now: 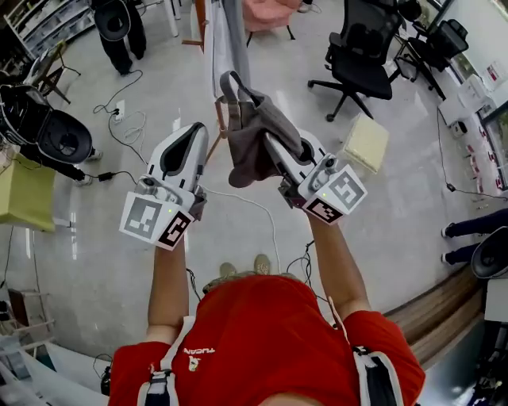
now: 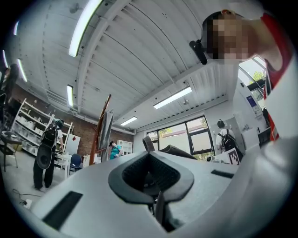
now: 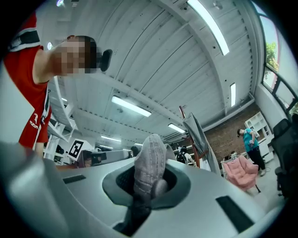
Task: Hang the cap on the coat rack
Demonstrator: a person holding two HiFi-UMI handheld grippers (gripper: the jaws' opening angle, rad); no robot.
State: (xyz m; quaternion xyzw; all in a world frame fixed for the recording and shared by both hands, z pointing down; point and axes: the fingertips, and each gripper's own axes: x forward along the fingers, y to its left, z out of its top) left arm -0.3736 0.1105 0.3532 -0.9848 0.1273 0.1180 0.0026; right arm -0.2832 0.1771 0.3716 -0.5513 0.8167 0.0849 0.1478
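A grey cap (image 1: 255, 133) hangs crumpled from my right gripper (image 1: 274, 147), which is shut on its fabric and points upward. In the right gripper view a strip of the cap (image 3: 150, 167) stands up out of the right gripper (image 3: 146, 197). My left gripper (image 1: 186, 149) is held beside it, a little to the left, shut with nothing in it; in its own view the left gripper (image 2: 154, 188) shows only its empty recess. The coat rack (image 1: 225, 40), a wooden pole with a grey garment on it, stands just beyond the cap. Both gripper views show the coat rack (image 2: 100, 135) (image 3: 192, 135) too.
A black office chair (image 1: 361, 55) and a cream box (image 1: 365, 143) are on the floor to the right. A pink chair (image 1: 270, 12) sits behind the rack. A person in black (image 1: 119, 32) stands far left, near black bags (image 1: 48, 131) and floor cables (image 1: 131, 127).
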